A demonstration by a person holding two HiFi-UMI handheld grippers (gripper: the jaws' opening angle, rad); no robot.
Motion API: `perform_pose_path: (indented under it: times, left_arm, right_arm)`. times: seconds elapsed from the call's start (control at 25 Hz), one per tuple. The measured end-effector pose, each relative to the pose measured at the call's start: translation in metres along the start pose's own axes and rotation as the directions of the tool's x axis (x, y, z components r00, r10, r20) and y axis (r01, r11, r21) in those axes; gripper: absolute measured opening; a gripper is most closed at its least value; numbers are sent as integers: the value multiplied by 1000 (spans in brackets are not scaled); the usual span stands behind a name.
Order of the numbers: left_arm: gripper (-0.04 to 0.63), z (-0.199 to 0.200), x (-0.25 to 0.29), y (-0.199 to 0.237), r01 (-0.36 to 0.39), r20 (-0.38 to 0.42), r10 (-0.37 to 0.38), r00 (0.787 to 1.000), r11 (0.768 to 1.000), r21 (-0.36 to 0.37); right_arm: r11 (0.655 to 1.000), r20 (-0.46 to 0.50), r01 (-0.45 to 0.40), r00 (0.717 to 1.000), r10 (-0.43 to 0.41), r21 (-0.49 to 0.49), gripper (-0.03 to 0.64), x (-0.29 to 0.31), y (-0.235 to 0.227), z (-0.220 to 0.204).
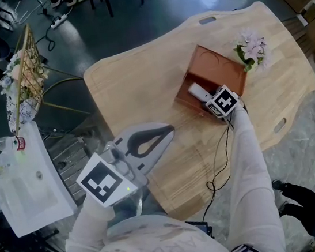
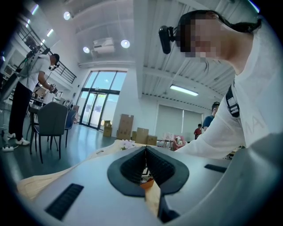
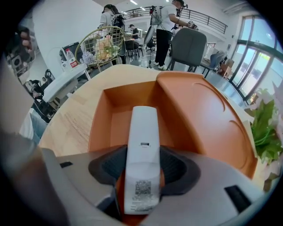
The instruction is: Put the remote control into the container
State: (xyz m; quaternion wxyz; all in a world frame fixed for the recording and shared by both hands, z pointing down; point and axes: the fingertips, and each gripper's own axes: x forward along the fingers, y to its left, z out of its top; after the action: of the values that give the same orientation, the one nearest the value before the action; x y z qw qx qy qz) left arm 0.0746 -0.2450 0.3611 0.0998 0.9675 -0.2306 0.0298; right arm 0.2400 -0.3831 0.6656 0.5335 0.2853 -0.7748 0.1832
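While the left gripper (image 2: 145, 164) hangs well back with its jaws together on nothing, the right gripper (image 3: 141, 167) is clamped on the remote control (image 3: 142, 132). Its long axis runs straight ahead, far end over the container's (image 3: 201, 114) deep compartment.
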Motion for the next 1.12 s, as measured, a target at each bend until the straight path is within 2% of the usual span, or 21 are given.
perform_pose_path:
  times: [0.28,0.48,0.52,0.6,0.68,0.72,0.88,1.12]
  left_arm:
    - [12,2,-4,-4,-3,-7,3,1000,1000,10]
    - [12,4,-8,-12,5,-8,-5,1000,999,35]
    - [12,5,-9,-15,10,-9,-10,1000,999,41]
    - [12,7,-11,-21,24,-9,-24,1000,998,55]
    - [12,11,-14,-28,43,-2,-43,999,997,65]
    - [12,13,-15,-33,54,4,-54,999,996,70]
    - [12,23,-21,-52,104,22,-106,994,991,89]
    - [12,27,-35,-85,181,37,-186,982,977,115]
  right_arm:
    - [1000,-16,11,1000,-10,5,230,-6,3,-2]
    - [999,59,20,998,-22,33,227,-29,6,6]
    - [999,97,29,995,-33,45,210,-37,7,10]
    - [995,197,65,977,-79,75,123,-60,8,21]
    - [989,309,100,942,-128,106,38,-88,15,32]
    - [987,366,107,919,-144,122,26,-103,21,37]
    - [976,570,95,799,-192,196,17,-166,63,51]
    - [956,742,67,616,-266,287,17,-257,154,52]
